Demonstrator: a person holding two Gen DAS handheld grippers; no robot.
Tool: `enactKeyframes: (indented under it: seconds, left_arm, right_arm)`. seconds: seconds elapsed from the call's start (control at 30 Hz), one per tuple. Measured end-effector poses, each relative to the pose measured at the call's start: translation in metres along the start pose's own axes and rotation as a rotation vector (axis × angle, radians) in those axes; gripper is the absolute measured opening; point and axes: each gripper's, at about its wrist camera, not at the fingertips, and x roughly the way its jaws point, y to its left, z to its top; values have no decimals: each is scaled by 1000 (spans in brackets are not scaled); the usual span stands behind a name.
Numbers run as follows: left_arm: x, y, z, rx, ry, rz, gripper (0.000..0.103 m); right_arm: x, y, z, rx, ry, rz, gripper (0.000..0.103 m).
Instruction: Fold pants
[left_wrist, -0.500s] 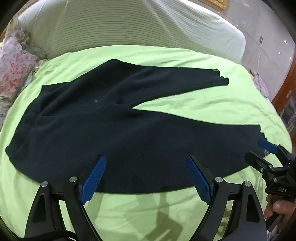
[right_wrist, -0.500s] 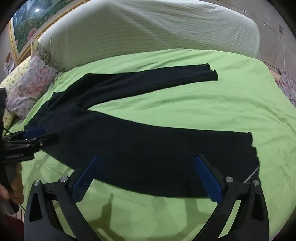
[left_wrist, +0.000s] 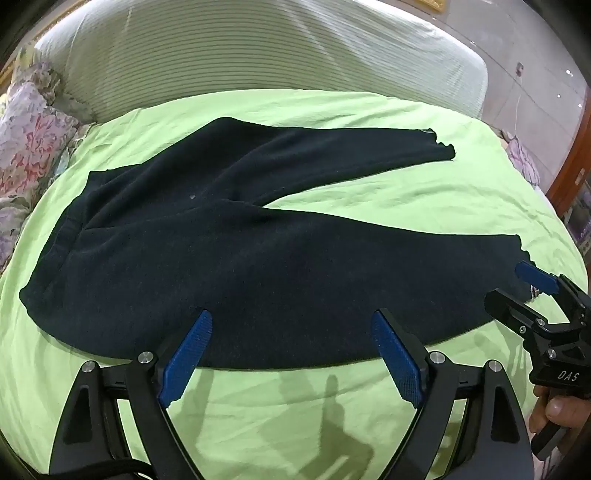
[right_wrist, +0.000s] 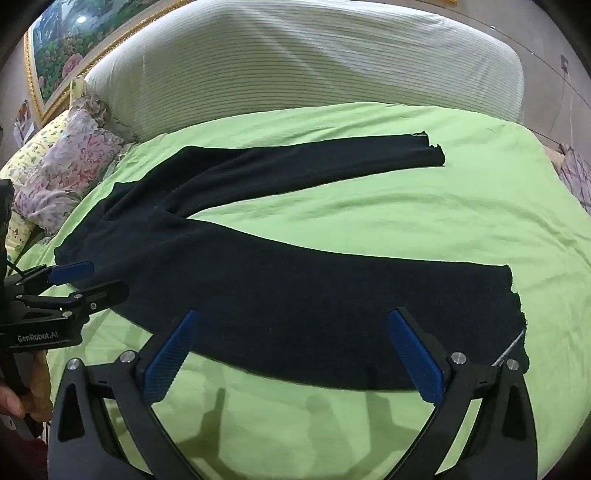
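Both claws sit a bit nearer the pants than 0.5 s ago; the near leg's lower edge now reaches closer to the blue pads in both views, and the pants themselves haven't shifted.

Left claw (left_wrist: 291, 350) hangs over the near edge of the bed (left_wrist: 424, 192), fingers spread wide apart, nothing btwn them. Its blue pads (left_wrist: 186, 363) sit just at the near hem line of the dark pants (left_wrist: 240, 258), by the thigh/seat area; can't tell if they touch the fabric. In the right wrist view the same claw (right_wrist: 88, 282) shows side-on at the left side of the bed, near the waistband end, fingers parted w/ a gap.

Right claw (right_wrist: 295, 354) is also spread wide, empty, over the near edge of the bed (right_wrist: 369, 206), pads either side of the lower part of the near leg. In the left wrist view it (left_wrist: 517, 291) shows at the right, fingers apart, upper blue pad just beside the near leg's cuff; contact unclear.

Pants (right_wrist: 295, 295) lie flat on the green sheet, unfolded, legs splayed in a V: waistband toward the left side of the bed, near leg running along the near edge to the right, far leg angled toward the far right corner. Cuffs look ragged.

Striped white bedding roll (left_wrist: 258, 55) lies along the far edge. Floral pillow (left_wrist: 29, 147) sits at the far left corner. Framed flower picture (right_wrist: 55, 48) hangs on the wall behind it.
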Motion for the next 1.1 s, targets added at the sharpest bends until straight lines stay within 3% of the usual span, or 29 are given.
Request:
enactKeyframes:
  seconds: [1.1]
  left_arm:
    - [10, 4, 4, -35, 23, 0, 90]
  right_arm:
    - [3, -5, -2, 29, 20, 15, 102]
